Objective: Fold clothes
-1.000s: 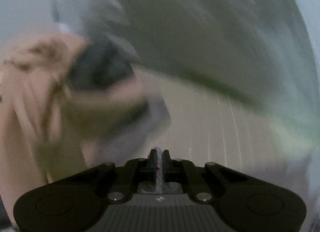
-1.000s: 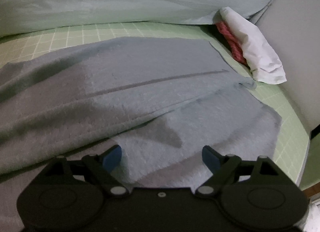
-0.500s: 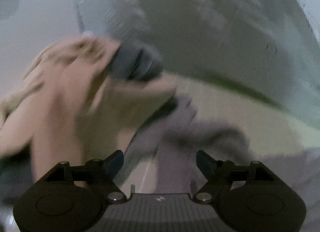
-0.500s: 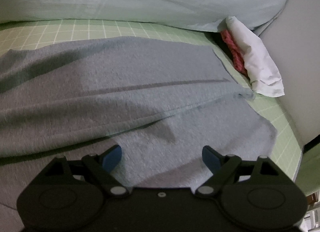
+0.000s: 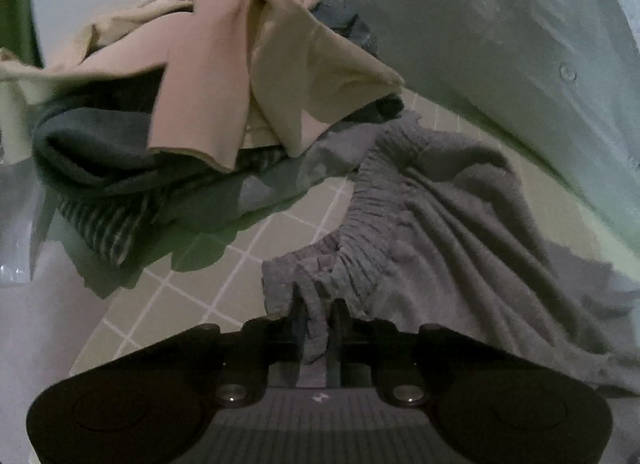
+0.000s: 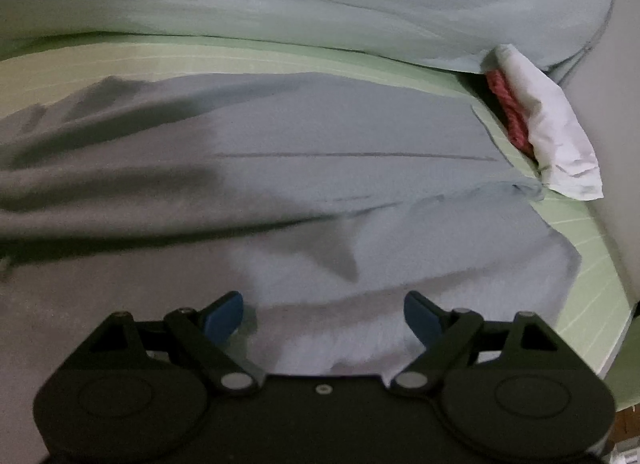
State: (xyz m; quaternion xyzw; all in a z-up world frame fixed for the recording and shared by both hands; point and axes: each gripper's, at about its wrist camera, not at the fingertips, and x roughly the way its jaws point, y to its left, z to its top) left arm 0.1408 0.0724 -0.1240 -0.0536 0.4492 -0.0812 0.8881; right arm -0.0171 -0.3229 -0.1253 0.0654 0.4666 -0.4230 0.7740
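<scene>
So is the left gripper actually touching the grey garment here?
Touching. In the left wrist view the left gripper has its fingers closed on a bunched fold at the ribbed waistband edge of the grey garment, with fabric pinched between them.

Your left gripper's [image 5: 316, 328] fingertips are buried in the bunched waistband of the grey trousers [image 5: 440, 224], so you cannot see them. The clothes pile [image 5: 192, 104] runs off the left edge. In your right view the trousers' [image 6: 280, 168] left part is cut off, and a white cloth [image 6: 552, 136] hides most of a red item [image 6: 508, 108].
</scene>
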